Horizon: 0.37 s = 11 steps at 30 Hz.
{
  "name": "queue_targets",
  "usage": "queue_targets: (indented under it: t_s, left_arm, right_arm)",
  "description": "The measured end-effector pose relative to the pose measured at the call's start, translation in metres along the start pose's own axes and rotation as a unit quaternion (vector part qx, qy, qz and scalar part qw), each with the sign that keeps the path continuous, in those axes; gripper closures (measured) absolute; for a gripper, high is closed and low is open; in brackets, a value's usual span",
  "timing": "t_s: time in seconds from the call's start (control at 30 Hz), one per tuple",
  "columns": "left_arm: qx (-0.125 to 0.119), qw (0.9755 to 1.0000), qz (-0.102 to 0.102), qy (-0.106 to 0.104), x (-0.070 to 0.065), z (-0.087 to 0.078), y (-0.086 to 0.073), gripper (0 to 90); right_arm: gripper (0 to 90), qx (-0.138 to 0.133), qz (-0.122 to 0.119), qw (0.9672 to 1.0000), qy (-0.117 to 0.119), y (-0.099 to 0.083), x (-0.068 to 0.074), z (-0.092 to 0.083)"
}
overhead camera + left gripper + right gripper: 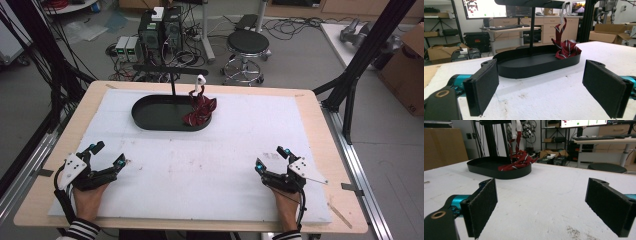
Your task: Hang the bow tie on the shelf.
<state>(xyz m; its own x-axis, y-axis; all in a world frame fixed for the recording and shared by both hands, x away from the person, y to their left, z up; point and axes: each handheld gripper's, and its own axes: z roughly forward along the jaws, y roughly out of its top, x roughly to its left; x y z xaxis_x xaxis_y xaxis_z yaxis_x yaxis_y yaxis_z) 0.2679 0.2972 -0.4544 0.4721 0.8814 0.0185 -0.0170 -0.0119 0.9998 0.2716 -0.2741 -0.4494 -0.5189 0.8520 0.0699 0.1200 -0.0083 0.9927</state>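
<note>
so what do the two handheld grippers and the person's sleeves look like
Both the left gripper and the right gripper are black two-jaw tools with teal fittings near the tips, flat black textured pads, and a pale three-cornered plate on top. A black cable trails back from each toward the wrist. The person's sleeves are striped black and white.

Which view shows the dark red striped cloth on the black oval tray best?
The left gripper view: the dark red striped cloth shows largest, stripes clear. The right gripper view shows it side-on; the high view shows it small.
</note>
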Motion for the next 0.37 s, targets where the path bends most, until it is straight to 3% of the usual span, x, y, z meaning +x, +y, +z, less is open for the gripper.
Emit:
queue_targets:
  t_s: [0.17,0.27,0.37]
  left_arm:
    - [0.003,1.0000,0.000,-0.001,-0.0001,0.0008,0.0002,14.1]
    - [0.002,1.0000,0.001,0.000,-0.0006,0.0005,0.0001,14.1]
    - [0.002,1.0000,0.000,0.000,-0.0006,0.0007,0.0001,14.1]
  right_arm:
    - [9.8,0.006,0.017,0.9998,-0.009,-0.0018,-0.0015,0.0001]
    - [9.8,-0.001,0.002,0.9998,-0.018,-0.0026,0.0012,-0.0007]
    - [9.8,-0.001,-0.015,0.9998,-0.013,-0.0029,0.0032,-0.0005]
